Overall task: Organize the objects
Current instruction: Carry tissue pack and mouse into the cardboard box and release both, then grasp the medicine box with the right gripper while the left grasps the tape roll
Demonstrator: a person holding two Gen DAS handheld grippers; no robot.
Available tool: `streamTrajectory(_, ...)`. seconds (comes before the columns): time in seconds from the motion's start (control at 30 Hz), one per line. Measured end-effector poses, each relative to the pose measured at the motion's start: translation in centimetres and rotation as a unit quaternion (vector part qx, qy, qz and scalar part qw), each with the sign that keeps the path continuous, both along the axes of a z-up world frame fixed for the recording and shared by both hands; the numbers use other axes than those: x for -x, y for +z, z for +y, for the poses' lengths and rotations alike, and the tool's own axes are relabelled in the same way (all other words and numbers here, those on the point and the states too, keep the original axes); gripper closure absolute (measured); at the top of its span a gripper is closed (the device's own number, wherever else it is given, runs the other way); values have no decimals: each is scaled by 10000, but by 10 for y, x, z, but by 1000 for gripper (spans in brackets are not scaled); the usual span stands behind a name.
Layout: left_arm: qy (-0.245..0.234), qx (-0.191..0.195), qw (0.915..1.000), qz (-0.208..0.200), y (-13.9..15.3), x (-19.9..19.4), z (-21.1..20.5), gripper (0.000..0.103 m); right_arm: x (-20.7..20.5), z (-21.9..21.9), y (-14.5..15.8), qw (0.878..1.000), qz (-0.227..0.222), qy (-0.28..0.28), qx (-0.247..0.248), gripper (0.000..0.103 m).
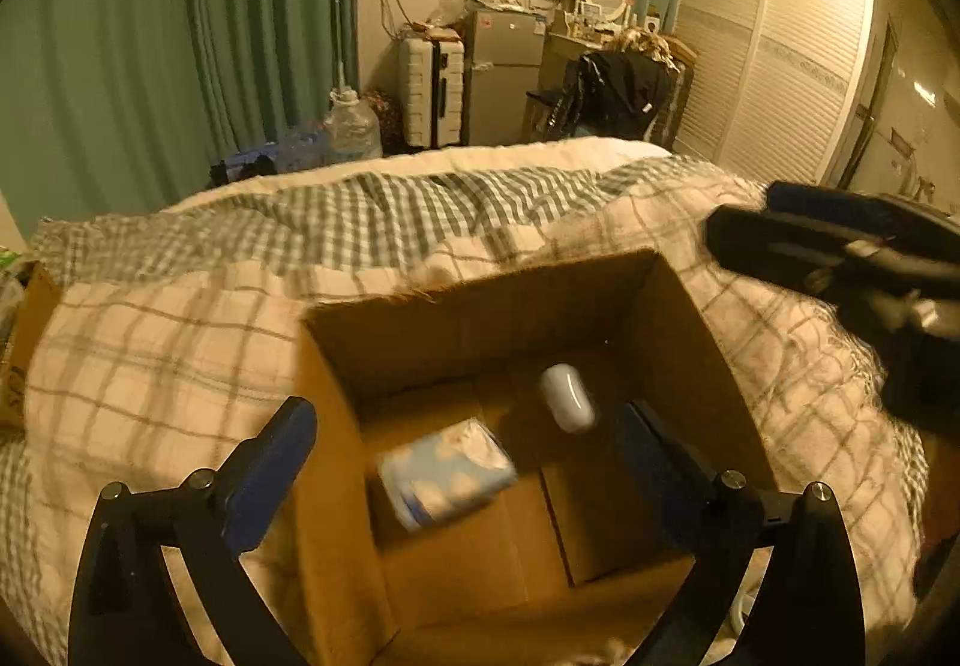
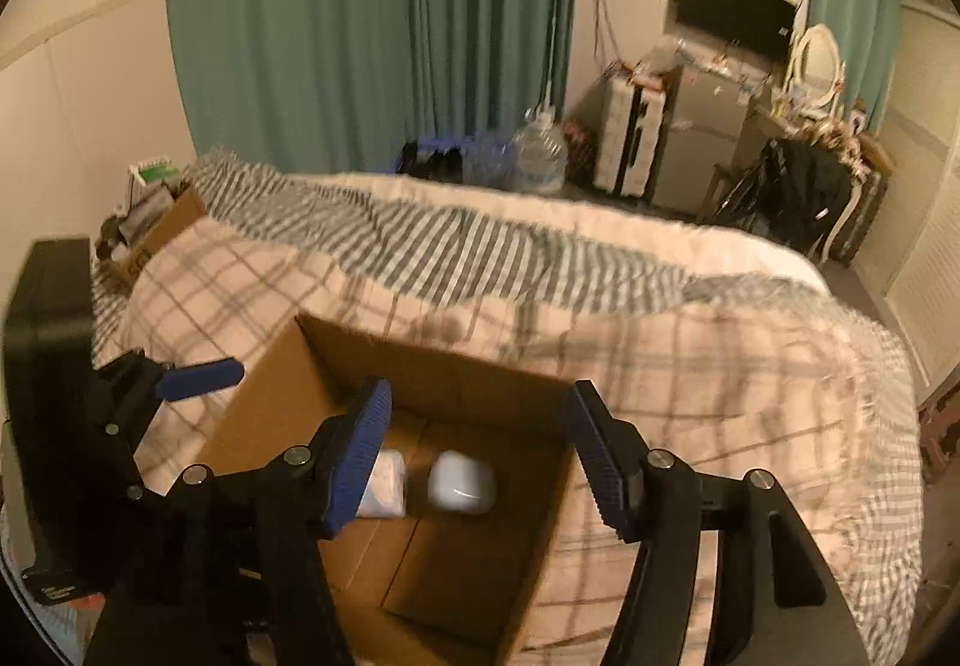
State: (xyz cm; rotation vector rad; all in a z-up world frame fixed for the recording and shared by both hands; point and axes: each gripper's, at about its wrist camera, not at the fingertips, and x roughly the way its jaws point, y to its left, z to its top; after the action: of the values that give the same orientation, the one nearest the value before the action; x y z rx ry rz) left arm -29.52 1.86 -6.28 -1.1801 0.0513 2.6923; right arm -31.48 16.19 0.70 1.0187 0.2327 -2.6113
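Sitting on a plaid quilt (image 1: 180, 342) before green curtains (image 1: 180, 18), the cardboard box (image 1: 480, 318) lies under both gaping grippers.

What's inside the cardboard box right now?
The box holds a blue-and-white packet and a small white case, blurred. The near corners are hidden by the gripper fingers and the box's front wall.

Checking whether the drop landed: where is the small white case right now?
The white case is inside the cardboard box on the bed, blurred, right of the blue tissue pack in both views; neither claw touches it.
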Motion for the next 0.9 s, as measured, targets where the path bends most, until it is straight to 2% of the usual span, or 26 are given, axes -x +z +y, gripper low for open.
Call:
streamTrajectory(0.13,75,63,9998,173,33,-27,-7,0,-33,3,40,9996,239,-27,-113,42)
streamTrajectory(0.27,206,114,9991,344,73,-70,-17,0,-76,11,80,9986,470,-87,-222,39)
streamTrajectory(0.4,277,116,9987,417,98,-107,-27,0,-124,19,108,9973,623,-147,-368,36)
streamTrajectory(0.5,308,154,9985,425,105,-143,-35,0,-159,22,116,9963,662,-157,-522,32)
streamTrajectory(0.6,254,274,9983,451,101,-176,-37,0,-191,25,114,9959,665,-129,-602,30)
streamTrajectory(0.7,292,395,9979,424,85,-207,-39,0,-221,27,97,9958,602,-141,-669,28)
streamTrajectory(0.8,485,290,9979,329,58,-229,-41,0,-245,26,66,9964,459,-139,-703,27)
streamTrajectory(0.9,716,246,9970,150,23,-247,-40,0,-264,14,30,9942,461,-219,-951,27)
